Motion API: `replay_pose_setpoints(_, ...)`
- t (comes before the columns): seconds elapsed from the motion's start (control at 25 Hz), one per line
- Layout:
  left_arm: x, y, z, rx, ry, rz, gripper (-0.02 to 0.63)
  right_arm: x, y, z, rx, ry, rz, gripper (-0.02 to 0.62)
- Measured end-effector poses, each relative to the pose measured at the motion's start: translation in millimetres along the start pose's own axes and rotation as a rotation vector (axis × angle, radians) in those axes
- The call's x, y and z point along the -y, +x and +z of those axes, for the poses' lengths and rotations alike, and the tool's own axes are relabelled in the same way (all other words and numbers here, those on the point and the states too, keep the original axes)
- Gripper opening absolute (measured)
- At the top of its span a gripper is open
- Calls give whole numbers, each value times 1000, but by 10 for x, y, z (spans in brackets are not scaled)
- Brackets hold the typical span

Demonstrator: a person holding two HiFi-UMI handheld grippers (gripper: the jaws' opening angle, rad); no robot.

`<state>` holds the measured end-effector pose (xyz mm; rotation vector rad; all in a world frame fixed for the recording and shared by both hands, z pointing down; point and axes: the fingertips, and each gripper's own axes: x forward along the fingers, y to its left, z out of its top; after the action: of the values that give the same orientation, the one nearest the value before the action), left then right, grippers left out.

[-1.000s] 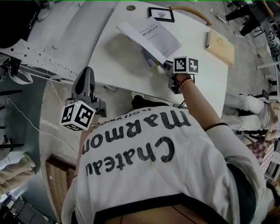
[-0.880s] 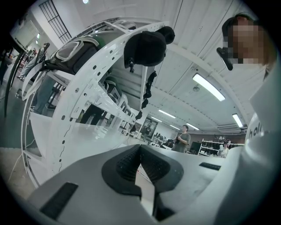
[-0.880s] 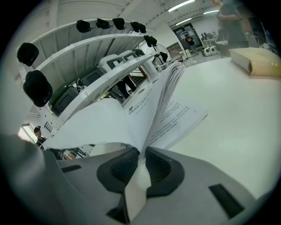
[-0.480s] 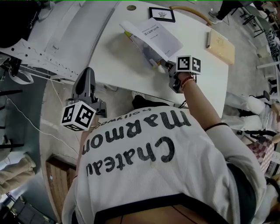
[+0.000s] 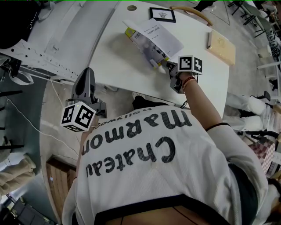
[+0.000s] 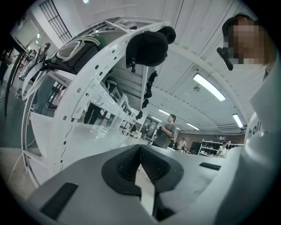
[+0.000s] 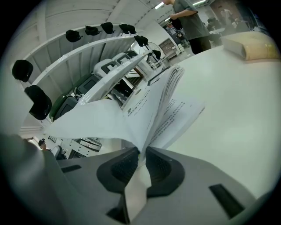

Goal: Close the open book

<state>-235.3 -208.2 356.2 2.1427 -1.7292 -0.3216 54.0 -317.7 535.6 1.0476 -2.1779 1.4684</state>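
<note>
The open book [image 5: 154, 36] lies on the white table [image 5: 114, 57], with a lifted sheaf of pages [image 7: 131, 110] standing up from it and a yellow-green cover edge [image 5: 130, 32] showing at its far left. My right gripper [image 5: 165, 65] is at the book's near corner. In the right gripper view my right gripper [image 7: 141, 151] is shut on the corner of that lifted sheaf, and printed pages fan out to the right. My left gripper [image 5: 88, 71] hangs off the table's left edge. In its own view the left gripper [image 6: 140, 147] is shut with nothing in it.
A framed picture [image 5: 162, 14] and a curved wooden piece [image 5: 193, 13] sit at the table's far edge. A tan block [image 5: 221, 46] lies at the far right. A white metal rack [image 5: 35, 57] stands left of the table. A person [image 6: 165, 132] stands in the background.
The lifted sheaf has swung over from the left toward the rest of the book, uncovering the yellow-green cover edge. The right gripper rolled a little with it. The left gripper stayed put.
</note>
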Motion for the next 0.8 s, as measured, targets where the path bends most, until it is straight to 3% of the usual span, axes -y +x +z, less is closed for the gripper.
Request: replay_pose_setpoints(0.8, -22, 51, -36, -11, -6, -6, 23, 9, -5, 4, 4, 42, 17, 60)
